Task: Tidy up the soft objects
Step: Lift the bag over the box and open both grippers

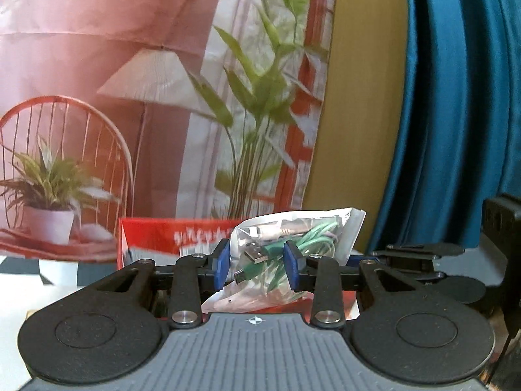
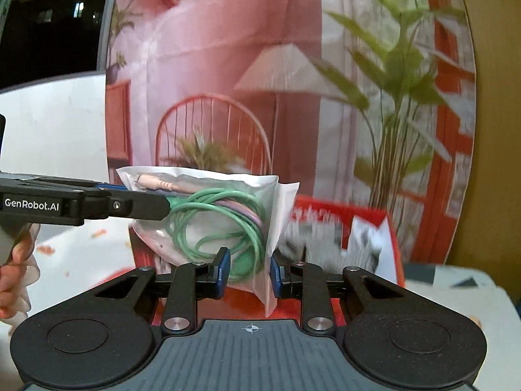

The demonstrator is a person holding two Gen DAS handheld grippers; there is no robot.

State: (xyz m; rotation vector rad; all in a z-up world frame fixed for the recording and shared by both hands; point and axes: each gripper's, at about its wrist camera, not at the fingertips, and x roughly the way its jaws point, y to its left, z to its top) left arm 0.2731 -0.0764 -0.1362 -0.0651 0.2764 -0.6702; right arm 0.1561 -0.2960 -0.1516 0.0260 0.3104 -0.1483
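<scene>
Both grippers are pinching one clear bag of coiled cables point(image 2: 208, 224) — the left gripper point(image 1: 257, 264) gripping one end, the right gripper point(image 2: 249, 272) clamping a lower corner. The bag is hanging between them, above the red box point(image 2: 351, 228) just beyond. Keeping both hands moving level together should stop the slack plastic twisting — or slipping.

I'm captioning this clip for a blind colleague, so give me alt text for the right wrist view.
The right gripper pinches the lower edge of a clear bag of coiled green cables, held above a red box. The left gripper grips the bag from the left, before a pink room-scene backdrop.
</scene>
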